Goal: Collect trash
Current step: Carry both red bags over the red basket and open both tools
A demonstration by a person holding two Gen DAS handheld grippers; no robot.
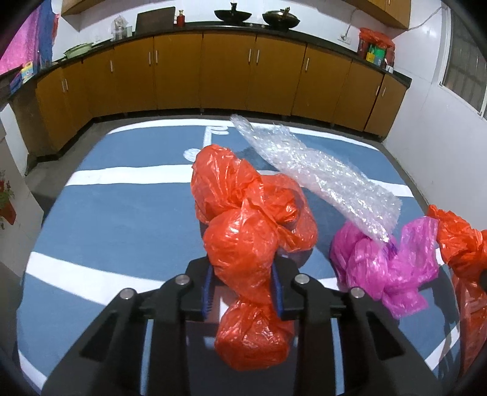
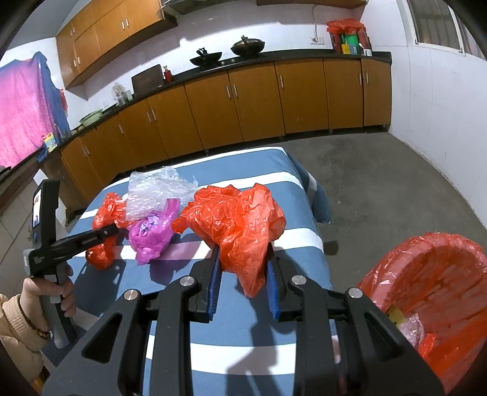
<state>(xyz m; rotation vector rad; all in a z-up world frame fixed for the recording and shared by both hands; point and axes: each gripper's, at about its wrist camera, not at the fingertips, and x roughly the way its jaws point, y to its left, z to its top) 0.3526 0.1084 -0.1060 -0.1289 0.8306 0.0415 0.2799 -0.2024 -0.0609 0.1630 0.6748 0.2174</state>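
A: Left gripper [image 1: 243, 289] clamped on a knotted orange plastic bag [image 1: 246, 231], blue pads [image 1: 208, 294] pressing its twisted middle, one bulge ahead of the fingertips, another hanging back toward the camera.

B: Right gripper [image 2: 242, 280] likewise closed on a crumpled orange bag [image 2: 237, 222], most of it billowing out ahead of the jaws, a tail drooping between them.

A: Just right of the left gripper's bag: a pink plastic bag [image 1: 383, 262] on the cloth, with a sheet of bubble wrap [image 1: 316, 170] leaning over it and touching its top.

B: Near the right gripper, at lower right: a bin lined with an orange bag [image 2: 432, 274], rim cut off by the frame edge (yellowish scrap and clear wrap inside, hard to make out).

A: Pink bag's far side hidden under the bubble wrap. From the right wrist view, left gripper's fingertips buried in the knotted bag; only the handle and a hand [image 2: 51, 292] with a beige sleeve visible.

B: Underneath, a table in a blue cloth with white stripes [image 1: 121, 213]. Beyond, orange-brown cabinets [image 1: 228, 70] under a dark counter, two woks [image 1: 232, 13] on top, white tiled walls, grey floor [image 2: 380, 182].
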